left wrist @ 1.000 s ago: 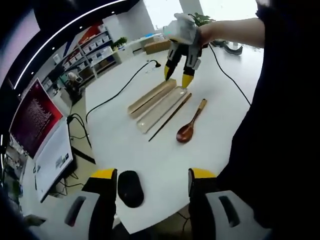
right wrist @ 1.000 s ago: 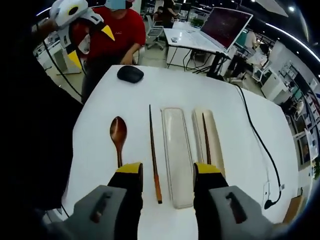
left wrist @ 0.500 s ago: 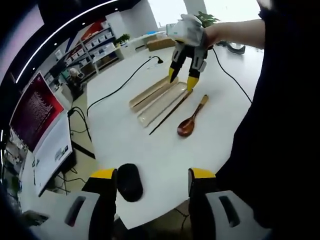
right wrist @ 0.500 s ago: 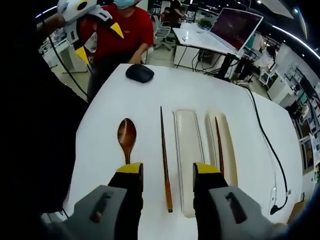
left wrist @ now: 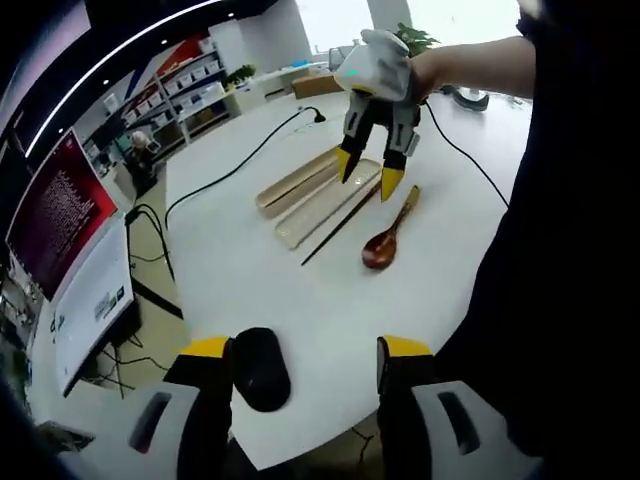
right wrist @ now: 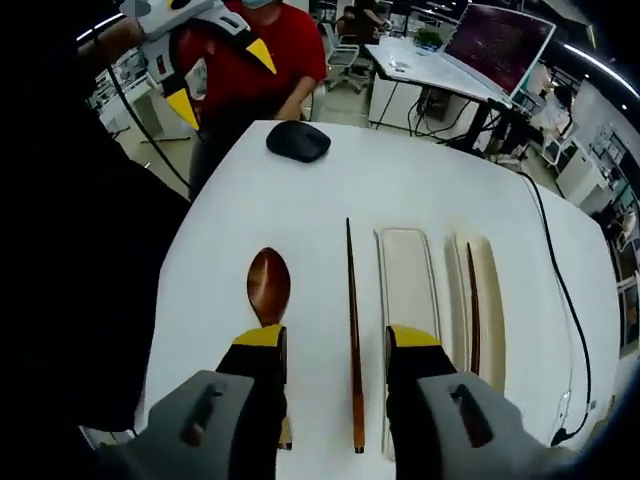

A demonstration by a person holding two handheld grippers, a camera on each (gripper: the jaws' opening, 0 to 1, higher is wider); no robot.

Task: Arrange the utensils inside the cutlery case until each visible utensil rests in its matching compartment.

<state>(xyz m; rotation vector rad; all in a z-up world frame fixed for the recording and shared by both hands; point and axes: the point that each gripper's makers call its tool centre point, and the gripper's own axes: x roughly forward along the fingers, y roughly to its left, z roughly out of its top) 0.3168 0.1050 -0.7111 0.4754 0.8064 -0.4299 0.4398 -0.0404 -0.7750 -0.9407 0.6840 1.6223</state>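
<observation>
Chopstick of dark, thin wood [right wrist: 352,340] lying bare on the round white table [right wrist: 330,200], sitting between the reddish-brown wooden spoon [right wrist: 268,290] at its 9 o'clock and the pale translucent long tray [right wrist: 408,300] just beside it at 3 o'clock. Further toward 3 o'clock, lying alongside, the beige oblong cutlery case half [right wrist: 490,310], already holding a second dark chopstick [right wrist: 471,300].

Likely handling as light, stiff and smooth, so prone to rolling or pivoting; judging a pinch near the thicker, paler end as safest, jaws crossing the shaft. Spoon likely equally light and rigid, best taken on the handle.

Long axes all running parallel, 12 to 6 o'clock in the right gripper view: chopstick tip pointing to 12, spoon bowl to 12, handle end hiding behind a jaw.

Right gripper [right wrist: 337,340] hovering with jaws spread wide and empty, straddling the loose chopstick's near end. Left gripper [left wrist: 305,345] also gaping, carrying nothing, hanging over the black oval computer mouse [left wrist: 260,368] at the table's edge, well apart from the utensils.
</observation>
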